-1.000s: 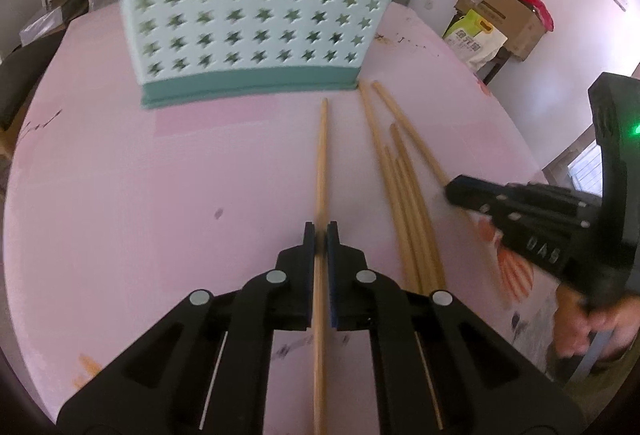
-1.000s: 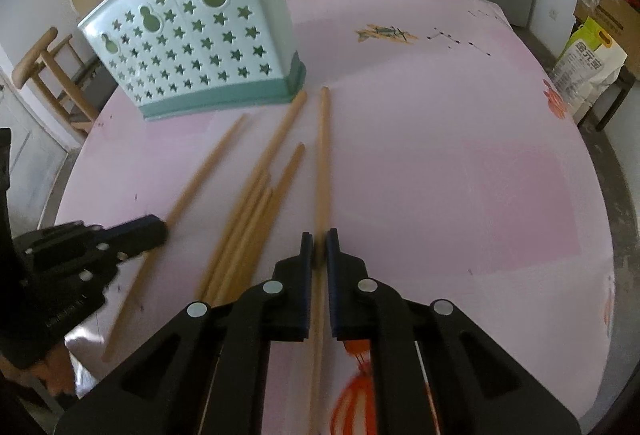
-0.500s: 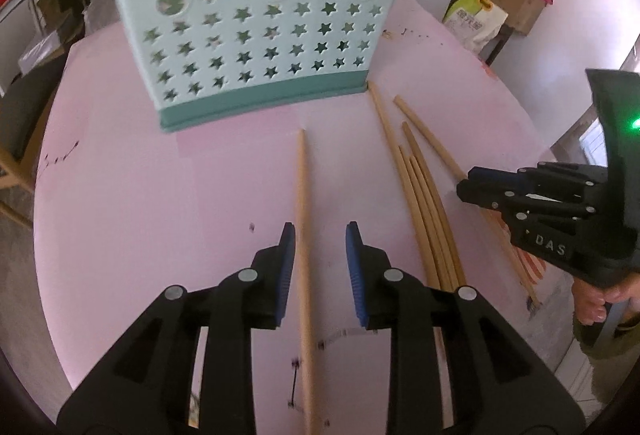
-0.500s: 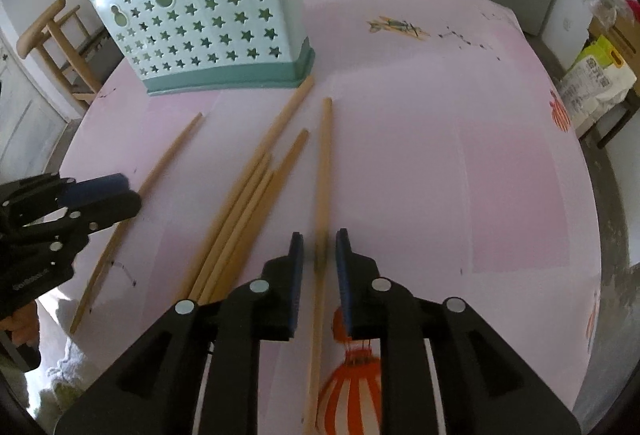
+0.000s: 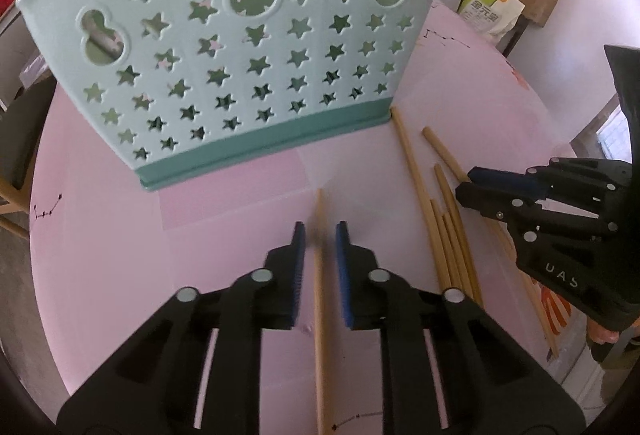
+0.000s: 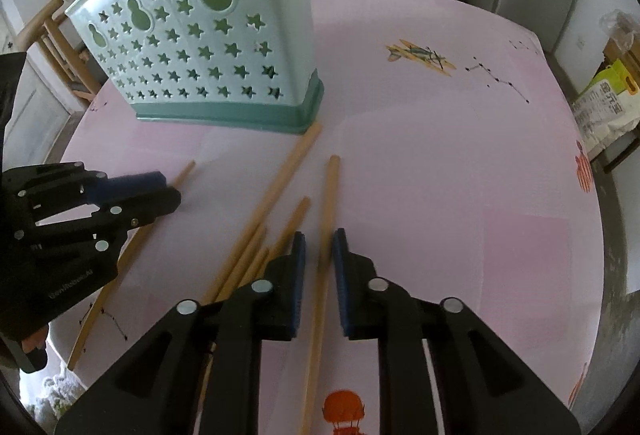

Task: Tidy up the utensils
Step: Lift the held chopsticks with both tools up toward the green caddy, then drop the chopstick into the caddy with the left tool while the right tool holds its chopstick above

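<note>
Chopsticks (image 5: 440, 211) beside mint holder (image 5: 224, 47)

Pink table (image 6: 440, 175) bears holder (image 6: 208, 67), chopsticks (image 6: 276, 191).

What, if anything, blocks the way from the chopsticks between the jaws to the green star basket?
Nothing visible does. The left gripper and right gripper each straddle one chopstick, and their jaws have just been closing. Only bare pink table lies before the basket. The loose chopsticks lie off to the side.
</note>
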Demonstrator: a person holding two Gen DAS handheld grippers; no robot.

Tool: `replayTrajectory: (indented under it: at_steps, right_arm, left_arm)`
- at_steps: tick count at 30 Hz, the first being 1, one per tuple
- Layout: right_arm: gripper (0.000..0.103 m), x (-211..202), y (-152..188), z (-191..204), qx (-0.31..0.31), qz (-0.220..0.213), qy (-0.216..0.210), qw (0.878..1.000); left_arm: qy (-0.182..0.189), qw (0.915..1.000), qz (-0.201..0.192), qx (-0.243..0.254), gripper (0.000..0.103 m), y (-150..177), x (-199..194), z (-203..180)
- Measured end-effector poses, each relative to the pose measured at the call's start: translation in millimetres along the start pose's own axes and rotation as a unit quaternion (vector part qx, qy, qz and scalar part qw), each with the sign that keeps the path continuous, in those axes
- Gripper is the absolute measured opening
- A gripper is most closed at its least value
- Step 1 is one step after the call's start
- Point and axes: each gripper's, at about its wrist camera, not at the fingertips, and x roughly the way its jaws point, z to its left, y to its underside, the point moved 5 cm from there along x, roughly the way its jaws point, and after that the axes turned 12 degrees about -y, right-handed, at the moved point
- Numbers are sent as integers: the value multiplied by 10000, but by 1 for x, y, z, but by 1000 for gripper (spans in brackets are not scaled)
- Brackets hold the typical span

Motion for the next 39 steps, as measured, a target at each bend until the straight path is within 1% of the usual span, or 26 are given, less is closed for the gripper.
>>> replayTrajectory:
  at_steps: [1, 6, 11, 13, 15, 20, 23, 27, 30, 32, 39]
  right_arm:
    - [7, 1, -1, 0, -2, -13, 5, 10000]
    - [6, 0, 0, 1, 4, -143, 95, 9999]
    - [6, -25, 0, 2, 163, -489, 57, 9987]
    - [6, -42, -2, 3, 207, -687, 33, 9974]
    - [6, -57, -4, 5, 231, -895, 2, 9957]
    - [6, -89, -8, 13, 271, -1338, -196, 9904]
    - [6, -99, -11, 19, 237, -1478, -270, 9884]
    - [6, -113, -13, 26, 160, -1641, -349, 9857]
    - [6, -126, -15, 32, 124, -1785, -425, 9829]
    - [6, -131, -15, 35, 116, -1857, -470, 9814]
    - [6, -149, -19, 44, 51, -2114, -631, 9753]
  left_arm:
    - [-4, 10000, -15, -29, 4, -1, 1, 1]
    - [84, 9997, -34, -236, 4, -4, 3, 3]
    - [189, 9982, -320, -476, 4, -6, -15, 8]
    - [244, 9967, -487, -595, 4, -6, -28, 10]
    - [313, 9942, -749, -712, 4, -8, -44, 13]
    - [361, 9891, -1148, -849, 4, -8, -77, 16]
    - [339, 9857, -1381, -901, 4, -8, -98, 23]
    - [330, 9799, -1638, -1090, 4, -9, -124, 33]
    - [341, 9757, -1805, -1195, 4, -11, -140, 38]
    - [333, 9733, -1894, -1256, 4, -6, -150, 45]
    - [214, 9636, -2258, -1413, 4, -7, -186, 60]
